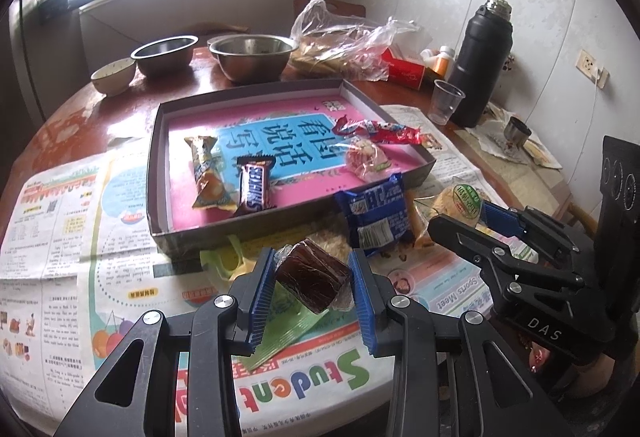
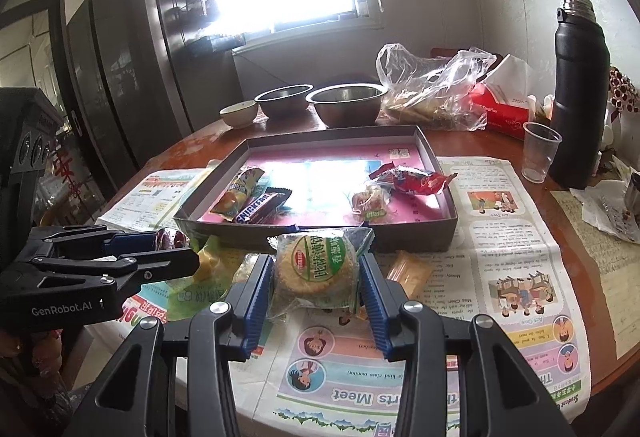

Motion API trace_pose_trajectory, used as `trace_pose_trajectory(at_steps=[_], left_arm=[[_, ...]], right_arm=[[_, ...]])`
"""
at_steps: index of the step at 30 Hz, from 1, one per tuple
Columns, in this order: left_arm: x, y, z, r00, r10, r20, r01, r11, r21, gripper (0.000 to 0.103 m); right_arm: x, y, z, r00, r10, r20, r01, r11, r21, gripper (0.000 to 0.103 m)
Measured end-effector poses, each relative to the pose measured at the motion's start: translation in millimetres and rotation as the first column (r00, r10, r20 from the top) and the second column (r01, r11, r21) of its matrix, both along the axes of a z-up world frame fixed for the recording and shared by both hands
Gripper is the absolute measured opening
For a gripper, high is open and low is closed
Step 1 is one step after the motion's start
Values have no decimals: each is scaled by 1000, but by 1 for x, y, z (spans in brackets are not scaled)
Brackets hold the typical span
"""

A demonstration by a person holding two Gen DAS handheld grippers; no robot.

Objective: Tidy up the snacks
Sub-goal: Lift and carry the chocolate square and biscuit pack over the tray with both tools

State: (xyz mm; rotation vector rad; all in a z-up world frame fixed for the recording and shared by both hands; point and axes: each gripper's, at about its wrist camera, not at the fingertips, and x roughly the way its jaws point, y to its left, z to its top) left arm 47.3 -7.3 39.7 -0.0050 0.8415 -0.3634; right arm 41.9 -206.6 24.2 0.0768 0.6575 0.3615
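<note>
My left gripper point(image 1: 312, 283) was clamped on a dark brown wrapped snack point(image 1: 314, 277), held above the newspaper point(image 1: 60, 237) just short of the tray's near wall. My right gripper point(image 2: 316, 277) was closed on a round cracker pack point(image 2: 316, 269) with a green label, held up in front of the tray point(image 2: 416, 237).

Inside the tray I saw a Snickers bar point(image 1: 254, 189) touching a yellow snack packet point(image 1: 208, 173) on its left, a red wrapper point(image 1: 380, 131) near the far right corner and a small clear-wrapped sweet point(image 1: 366, 159) just beside it. A blue packet point(image 1: 378, 215) leaned on the tray's near right corner, between my two tools. A green wrapper point(image 1: 288, 333) lay on the paper under the left one, and a small orange packet point(image 2: 408, 273) sat right of the right one.

Beyond the tray stood two steel bowls point(image 1: 252, 57), a small ceramic bowl point(image 1: 114, 75), a crumpled plastic bag point(image 1: 344, 41), a red box point(image 1: 404, 69), a clear cup point(image 1: 446, 101) and a black flask point(image 1: 480, 57), all well apart from my grip.
</note>
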Motion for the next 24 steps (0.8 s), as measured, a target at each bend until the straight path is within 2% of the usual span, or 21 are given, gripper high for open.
trace_pose_trajectory(at_steps=[24], left_arm=[[36, -11, 4, 999, -27, 18, 28, 998, -60, 38]], right_arm=[[25, -13, 3, 998, -63, 3, 63, 998, 6, 44]])
